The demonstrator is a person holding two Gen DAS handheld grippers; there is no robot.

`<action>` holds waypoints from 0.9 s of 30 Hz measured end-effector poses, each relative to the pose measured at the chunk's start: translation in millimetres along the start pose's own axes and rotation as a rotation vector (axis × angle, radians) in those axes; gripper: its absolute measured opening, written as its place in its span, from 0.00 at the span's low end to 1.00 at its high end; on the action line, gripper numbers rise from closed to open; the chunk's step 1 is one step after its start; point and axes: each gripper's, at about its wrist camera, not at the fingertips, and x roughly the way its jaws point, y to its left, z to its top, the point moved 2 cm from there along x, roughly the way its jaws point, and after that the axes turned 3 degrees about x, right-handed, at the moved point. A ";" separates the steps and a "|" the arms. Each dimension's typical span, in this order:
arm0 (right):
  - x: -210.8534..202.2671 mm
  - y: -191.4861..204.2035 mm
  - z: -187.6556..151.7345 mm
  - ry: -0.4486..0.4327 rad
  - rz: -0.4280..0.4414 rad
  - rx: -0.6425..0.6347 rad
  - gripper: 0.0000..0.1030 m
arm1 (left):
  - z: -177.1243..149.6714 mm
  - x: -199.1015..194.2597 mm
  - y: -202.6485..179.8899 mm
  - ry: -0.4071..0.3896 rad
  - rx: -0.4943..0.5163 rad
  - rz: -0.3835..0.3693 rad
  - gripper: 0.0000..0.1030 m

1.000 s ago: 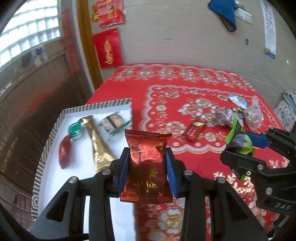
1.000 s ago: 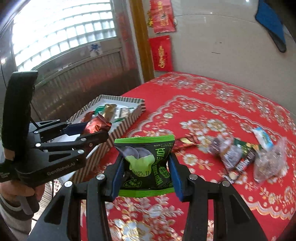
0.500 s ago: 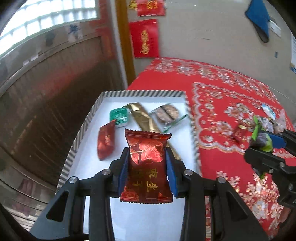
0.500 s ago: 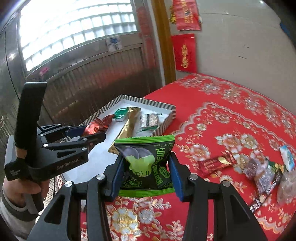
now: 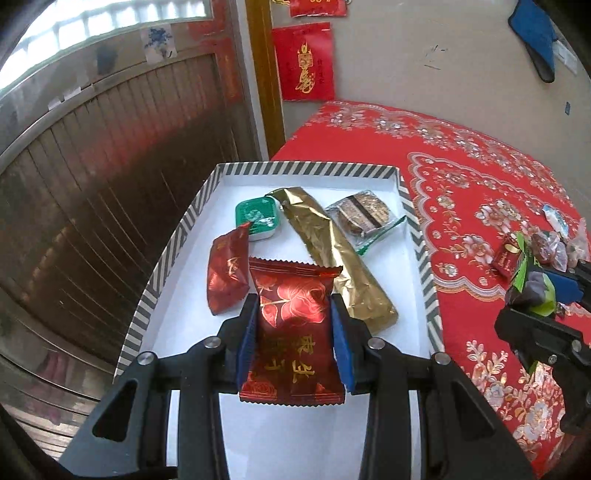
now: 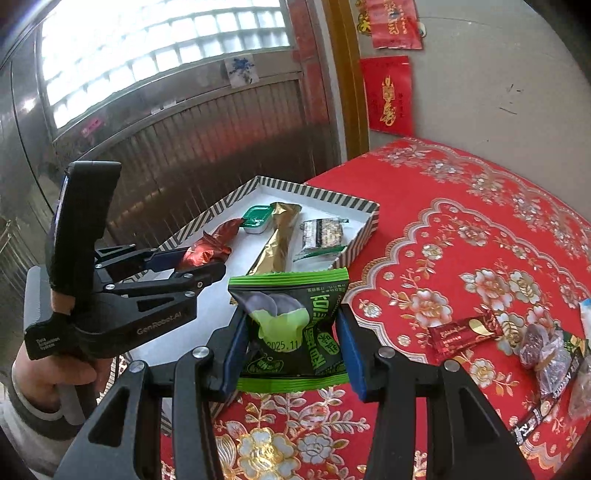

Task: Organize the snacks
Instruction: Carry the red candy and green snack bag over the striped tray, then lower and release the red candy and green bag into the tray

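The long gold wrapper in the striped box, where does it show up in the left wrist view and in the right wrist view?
Left wrist: the long gold wrapper lies diagonally at picture centre, just above the left gripper.
Right wrist: the same wrapper sits upper centre, above the green packet.
Shared landmark: the small green tub lies right beside the wrapper's narrow far end, inside the striped box.

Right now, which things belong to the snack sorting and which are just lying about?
Job: red packet in left gripper; green packet in right gripper; striped tray; loose snacks on the cloth.
Lying about: red wall hangings; blue cloth.
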 end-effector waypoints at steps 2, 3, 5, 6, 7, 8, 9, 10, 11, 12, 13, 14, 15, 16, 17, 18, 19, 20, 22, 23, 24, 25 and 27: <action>3.9 1.3 1.4 0.005 0.008 0.001 0.46 | 0.4 1.1 1.9 0.000 0.003 0.006 0.38; 5.7 2.2 2.2 0.006 0.010 0.000 0.46 | 0.9 1.4 3.0 -0.001 0.002 0.007 0.38; 8.8 4.2 4.1 0.009 0.013 -0.002 0.46 | 2.3 2.6 6.0 0.000 -0.003 0.008 0.38; 9.9 4.9 4.8 0.010 0.016 -0.002 0.46 | 2.4 2.9 7.1 0.000 -0.004 0.010 0.38; 11.8 6.4 6.2 0.012 0.017 -0.006 0.46 | 2.8 3.6 8.6 0.000 -0.007 0.014 0.38; 13.2 7.7 7.5 0.012 0.016 -0.011 0.46 | 3.1 4.6 10.4 0.002 -0.009 0.018 0.38; 14.7 8.9 8.4 0.012 0.017 -0.014 0.46 | 3.3 5.6 11.7 0.004 -0.009 0.020 0.38; 16.2 9.7 9.4 0.013 0.019 -0.015 0.46 | 3.7 6.3 12.5 0.005 -0.008 0.021 0.38; 17.8 9.9 10.3 0.014 0.023 -0.014 0.46 | 4.0 7.4 13.5 0.007 -0.006 0.025 0.38; 20.1 9.8 11.1 0.017 0.026 -0.013 0.46 | 4.0 7.9 14.4 0.008 -0.005 0.026 0.38; 22.5 10.2 12.1 0.020 0.028 -0.013 0.46 | 4.2 8.8 15.7 0.010 -0.006 0.028 0.38; 24.9 10.3 12.6 0.022 0.029 -0.013 0.46 | 4.5 10.1 17.5 0.013 -0.008 0.028 0.38; 27.0 10.5 13.2 0.025 0.030 -0.012 0.46 | 4.8 11.3 19.0 0.016 -0.010 0.029 0.38; 29.5 10.5 14.0 0.028 0.031 -0.010 0.46 | 5.1 12.0 20.0 0.017 -0.013 0.030 0.38; 31.2 10.4 14.7 0.030 0.032 -0.008 0.46 | 5.5 13.3 22.6 0.020 -0.018 0.033 0.38; 33.7 9.9 15.5 0.031 0.034 -0.004 0.46 | 5.8 14.1 24.5 0.022 -0.020 0.035 0.38; 36.0 9.4 16.3 0.033 0.038 0.000 0.46 | 6.3 14.8 25.9 0.023 -0.022 0.036 0.38; 38.3 8.9 17.0 0.036 0.043 0.005 0.46 | 7.0 15.6 28.4 0.024 -0.027 0.038 0.38; 43.3 8.3 18.7 0.040 0.045 0.011 0.46 | 8.2 16.4 31.8 0.024 -0.030 0.043 0.38; 45.3 8.5 19.7 0.042 0.043 0.010 0.46 | 9.0 17.4 32.2 0.025 -0.031 0.044 0.38; 47.3 8.7 20.6 0.045 0.044 0.010 0.46 | 9.4 18.4 33.1 0.027 -0.030 0.046 0.38; 49.0 9.5 21.6 0.045 0.045 0.009 0.46 | 9.8 19.2 33.7 0.028 -0.030 0.046 0.38; 52.6 11.0 23.8 0.048 0.042 0.006 0.46 | 10.4 21.0 34.9 0.031 -0.027 0.047 0.38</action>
